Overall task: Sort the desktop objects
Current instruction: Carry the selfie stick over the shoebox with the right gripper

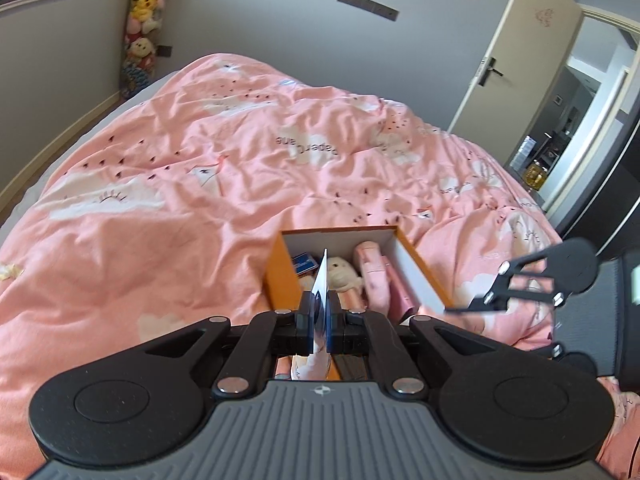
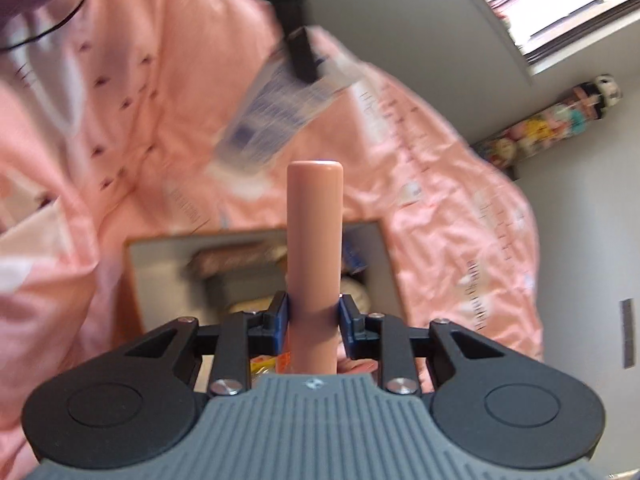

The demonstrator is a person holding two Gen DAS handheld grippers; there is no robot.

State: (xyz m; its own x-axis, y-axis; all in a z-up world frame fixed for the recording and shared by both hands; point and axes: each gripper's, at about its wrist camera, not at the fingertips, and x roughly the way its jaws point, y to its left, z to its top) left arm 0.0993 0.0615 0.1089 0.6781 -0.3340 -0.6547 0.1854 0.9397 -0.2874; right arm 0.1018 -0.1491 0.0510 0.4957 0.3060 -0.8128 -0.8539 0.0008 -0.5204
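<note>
Left tongs clamp a thin card edge-on: light, bendy. Right tongs grip a smooth pink tube low down: rigid, likely slippery. Box just ahead of both, on the bed.

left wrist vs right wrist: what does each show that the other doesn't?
Left wrist only: the open door and the plush toy sitting in the box.
Right wrist only: the pink cylinder clamped in the right gripper, and a shelf.
Both: the orange box on the pink duvet, and the card held by the left gripper.
</note>
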